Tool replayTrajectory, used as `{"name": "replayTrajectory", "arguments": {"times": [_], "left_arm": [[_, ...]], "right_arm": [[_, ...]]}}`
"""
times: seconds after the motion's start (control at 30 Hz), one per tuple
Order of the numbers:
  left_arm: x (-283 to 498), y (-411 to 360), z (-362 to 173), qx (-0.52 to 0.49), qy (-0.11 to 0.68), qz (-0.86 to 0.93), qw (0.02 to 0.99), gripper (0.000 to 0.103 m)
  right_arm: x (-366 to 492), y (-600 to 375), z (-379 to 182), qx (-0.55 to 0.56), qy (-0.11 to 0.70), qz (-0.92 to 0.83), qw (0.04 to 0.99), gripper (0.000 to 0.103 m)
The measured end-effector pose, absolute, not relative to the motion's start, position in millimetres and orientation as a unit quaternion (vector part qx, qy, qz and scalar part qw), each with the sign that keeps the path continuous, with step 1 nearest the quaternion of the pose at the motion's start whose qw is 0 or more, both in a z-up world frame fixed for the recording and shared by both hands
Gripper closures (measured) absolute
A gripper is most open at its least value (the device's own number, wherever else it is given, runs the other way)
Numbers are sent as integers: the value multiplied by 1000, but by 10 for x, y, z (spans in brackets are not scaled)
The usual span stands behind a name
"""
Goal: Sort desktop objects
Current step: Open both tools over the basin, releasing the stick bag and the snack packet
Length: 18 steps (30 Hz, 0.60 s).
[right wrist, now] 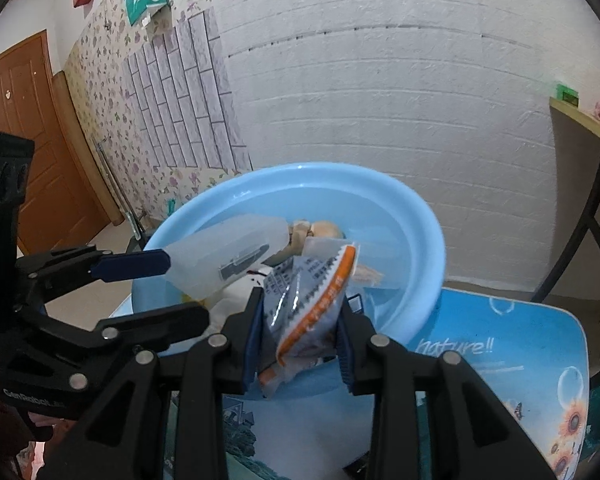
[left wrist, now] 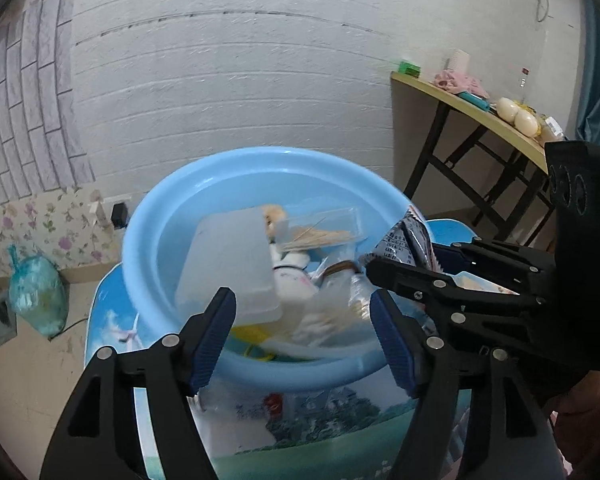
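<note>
Tabletop [right wrist: 500,364] print reads "nature!!". Right gripper [right wrist: 300,344] pinches snack packet [right wrist: 312,300], long axis upright; left gripper [left wrist: 302,338] apart, empty, above basin [left wrist: 156,216].

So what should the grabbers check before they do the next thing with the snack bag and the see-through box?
1. Right gripper shut on the snack packet: ok.
2. Packet over the blue basin: ok.
3. Left gripper open, pads off the translucent box: ok.
4. Box inside the basin: ok, tilted.
5. Box settled: cannot tell, blurred.
6. Free spot in the basin for the packet: cannot tell, cluttered.
</note>
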<state>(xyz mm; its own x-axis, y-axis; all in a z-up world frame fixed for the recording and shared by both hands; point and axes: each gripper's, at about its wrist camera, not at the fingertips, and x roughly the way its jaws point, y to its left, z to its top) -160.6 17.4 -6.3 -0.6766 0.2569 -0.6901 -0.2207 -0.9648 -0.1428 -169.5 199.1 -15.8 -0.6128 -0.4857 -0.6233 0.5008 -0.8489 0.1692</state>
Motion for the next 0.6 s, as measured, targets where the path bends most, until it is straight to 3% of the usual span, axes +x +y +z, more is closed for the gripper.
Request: {"name": "replayTrajectory", "arguments": {"times": [0.1,0.17,0.23,0.6], "left_arm": [[-1542,82,-98,-380,-33,916,126,33],[-1487,54,-79,-373,-31,919,121,32],[-1428,23,-59,-371,-31,921,112,23],[-1187,-220,-298,-406,-66,908,82,18]], "right_arm": [[-1683,1973,-186,348,11,-896,274,66],[-1646,1960,-163,345,18,-898,272,59],[-1599,1960,-142,344,19,-899,270,56],[-1234,2086,-125,339,28,-905,256,55]]}}
